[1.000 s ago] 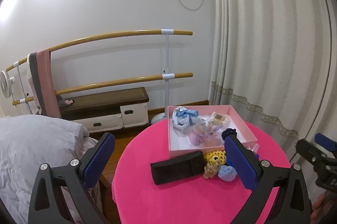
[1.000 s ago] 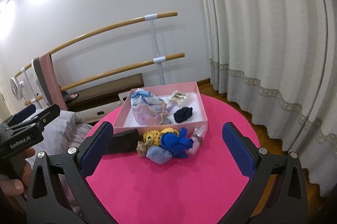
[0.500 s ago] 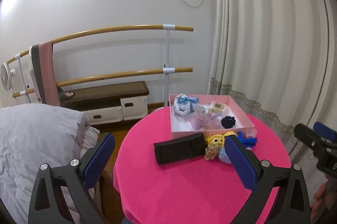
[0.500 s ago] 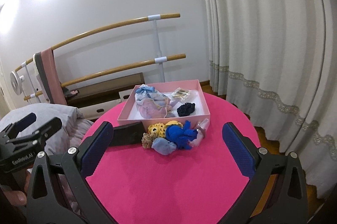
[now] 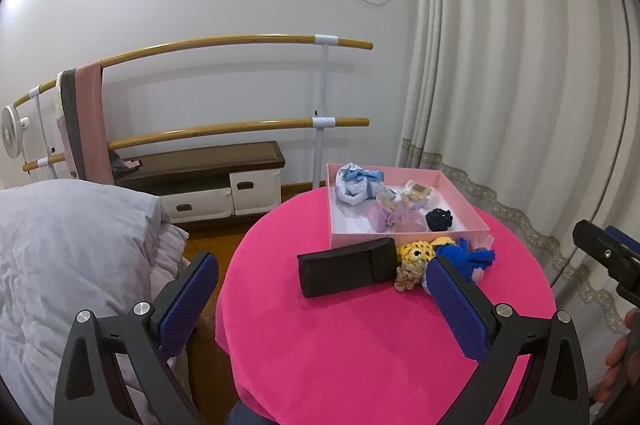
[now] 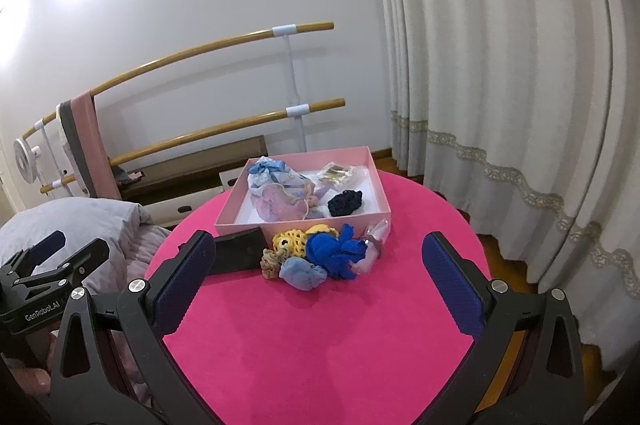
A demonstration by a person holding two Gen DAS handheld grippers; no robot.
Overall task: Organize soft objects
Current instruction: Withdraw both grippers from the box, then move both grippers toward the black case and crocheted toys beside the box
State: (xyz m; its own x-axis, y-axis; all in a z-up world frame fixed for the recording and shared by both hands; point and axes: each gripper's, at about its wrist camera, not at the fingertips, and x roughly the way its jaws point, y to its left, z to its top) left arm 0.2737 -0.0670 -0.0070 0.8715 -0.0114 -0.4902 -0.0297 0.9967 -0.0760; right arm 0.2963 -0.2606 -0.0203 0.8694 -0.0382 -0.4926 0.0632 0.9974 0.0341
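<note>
A pink box (image 6: pixel 372 169) (image 5: pixel 464 199) stands at the far side of a round pink table (image 6: pixel 320 337) (image 5: pixel 360 345) and holds several soft items, among them a dark scrunchie (image 6: pixel 346 203) (image 5: pixel 438 218). In front of the box lies a small heap: a yellow crochet toy (image 6: pixel 290 239) (image 5: pixel 416 251), a blue yarn toy (image 6: pixel 334 251) (image 5: pixel 468 255), a light blue scrunchie (image 6: pixel 302 273) and a tan scrunchie (image 6: pixel 271 261) (image 5: pixel 408 275). My right gripper (image 6: pixel 316 289) hangs open, short of the heap. My left gripper (image 5: pixel 320 299) is open too, over the table's left part.
A black case (image 5: pixel 346 267) (image 6: pixel 236 255) lies left of the heap. A bed with a grey duvet (image 5: pixel 68 257) is at the left. Wooden ballet bars (image 5: pixel 224 43), a low cabinet (image 5: pixel 208 181) and pale curtains (image 6: pixel 500 65) surround the table.
Both grippers have pulled back and risen a little, so the table and box look farther away. Both stay open. Nothing on the table has moved.
</note>
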